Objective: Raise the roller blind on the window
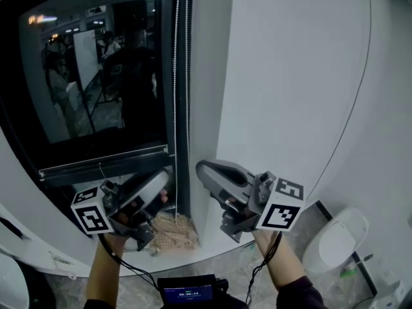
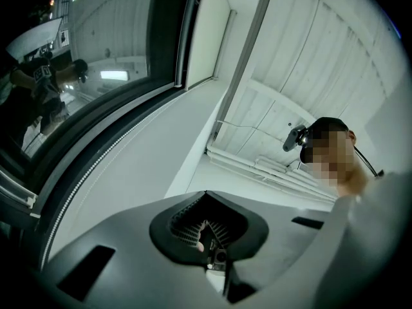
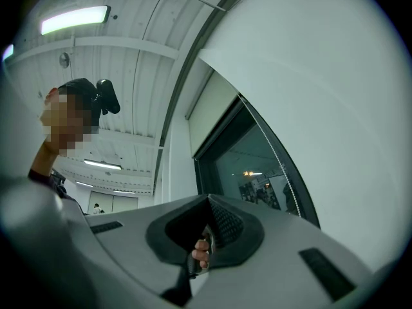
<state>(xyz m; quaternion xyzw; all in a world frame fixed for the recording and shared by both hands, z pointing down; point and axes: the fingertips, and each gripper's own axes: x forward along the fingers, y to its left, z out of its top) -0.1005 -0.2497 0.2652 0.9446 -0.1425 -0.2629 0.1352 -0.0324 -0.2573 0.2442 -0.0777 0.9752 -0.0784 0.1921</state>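
Open air fronts the dark window glass [image 1: 96,76]; the flat white wall [image 1: 290,76] stands close right of the thin white bead chain [image 1: 175,76].

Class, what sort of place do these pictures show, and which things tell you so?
Probably an office or lab workroom, at night: a dark window with a blind's bead chain, a panelled ceiling with a strip light, and a whiteboard seen in the glass.

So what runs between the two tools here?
Head view: the roller blind's bead chain hangs between the left tool and right tool, beside the dark window frame. Neither grips it.
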